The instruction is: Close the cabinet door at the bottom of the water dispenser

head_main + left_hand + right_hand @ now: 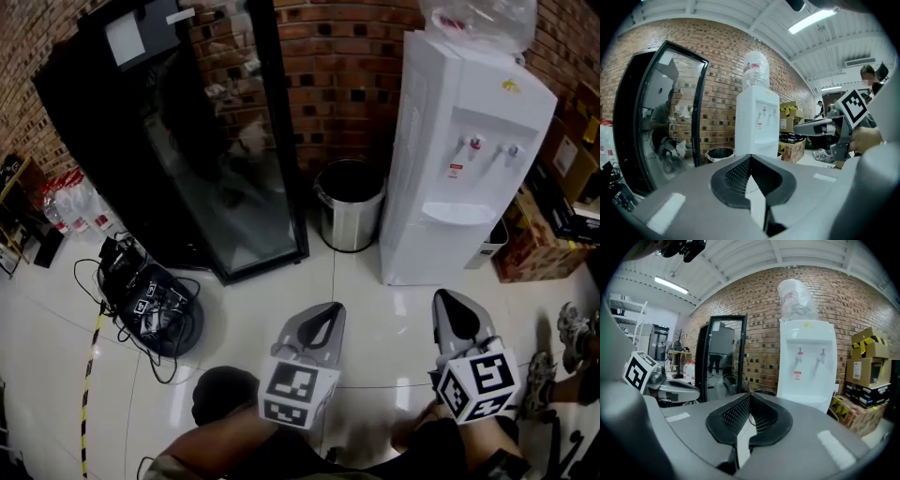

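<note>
Head view: water dispenser (459, 159) stands at upper right against the brick wall (337, 84), well apart from both grippers low in the frame. Its cabinet door (431, 255) is the lower front panel, under the drip ledge. From here the panel reads flush; a pale grey edge juts at the base's lower right, and I cannot tell whether that is the door ajar. The right gripper view hides the lower panel behind the gripper's own body.

Left gripper (330, 309): jaws together at the tip, nothing between them. Right gripper (452, 300): jaws fully closed, empty too. Both point roughly toward the dispenser.

Step in hand, as I judge it: the approach, no contact made. The next move calls for bringing a closed gripper tip to the door's free edge and pushing flat until it seats. Closed jaws suit a push; no grasp is needed.

Materials:
- Dispenser: white moulded plastic, boxy, smooth, two taps, with a clear crumpled bottle (478, 19) on top.
- Floor (375, 300): glossy pale tile, reflective.
- Bin (350, 202): round brushed steel, just beside the dispenser's left.
- Cooler (216, 150): tall, black frame, glass door, at upper left.
- Jaw pads: dark, ribbed mesh texture, set in grey plastic.
</note>
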`<action>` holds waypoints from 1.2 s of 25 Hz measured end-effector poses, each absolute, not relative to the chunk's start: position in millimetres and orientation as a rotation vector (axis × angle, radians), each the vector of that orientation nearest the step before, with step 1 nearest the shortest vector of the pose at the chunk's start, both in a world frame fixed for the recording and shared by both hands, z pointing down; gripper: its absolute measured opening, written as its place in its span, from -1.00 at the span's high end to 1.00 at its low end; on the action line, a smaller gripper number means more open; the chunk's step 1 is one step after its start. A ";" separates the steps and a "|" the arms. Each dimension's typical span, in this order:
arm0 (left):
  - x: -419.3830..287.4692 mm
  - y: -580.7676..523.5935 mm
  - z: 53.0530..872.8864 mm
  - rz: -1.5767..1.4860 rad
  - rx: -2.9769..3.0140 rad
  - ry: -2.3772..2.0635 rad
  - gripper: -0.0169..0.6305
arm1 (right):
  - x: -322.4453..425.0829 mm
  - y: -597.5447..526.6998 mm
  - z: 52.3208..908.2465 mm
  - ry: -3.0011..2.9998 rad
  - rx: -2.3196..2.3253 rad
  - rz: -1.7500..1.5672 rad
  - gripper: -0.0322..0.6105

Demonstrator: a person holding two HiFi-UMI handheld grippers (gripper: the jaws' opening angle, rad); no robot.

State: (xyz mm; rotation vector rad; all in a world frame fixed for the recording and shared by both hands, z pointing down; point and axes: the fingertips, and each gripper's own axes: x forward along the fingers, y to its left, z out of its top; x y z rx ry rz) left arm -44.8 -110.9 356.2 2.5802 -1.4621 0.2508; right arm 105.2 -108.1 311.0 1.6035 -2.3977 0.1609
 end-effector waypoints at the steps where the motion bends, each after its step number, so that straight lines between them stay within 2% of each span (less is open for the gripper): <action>1: -44.5 -108.4 358.7 0.250 2.581 -1.455 0.95 | 103.1 -98.5 317.2 -2.390 1.600 0.175 0.90; 11: -2.0 -76.3 346.8 0.273 2.790 -1.284 0.95 | 103.9 -44.5 335.0 -2.324 1.671 0.230 0.90; 30: -13.1 -63.1 372.0 0.331 2.761 -1.264 0.95 | 115.5 -12.0 354.8 -2.222 1.832 0.291 0.90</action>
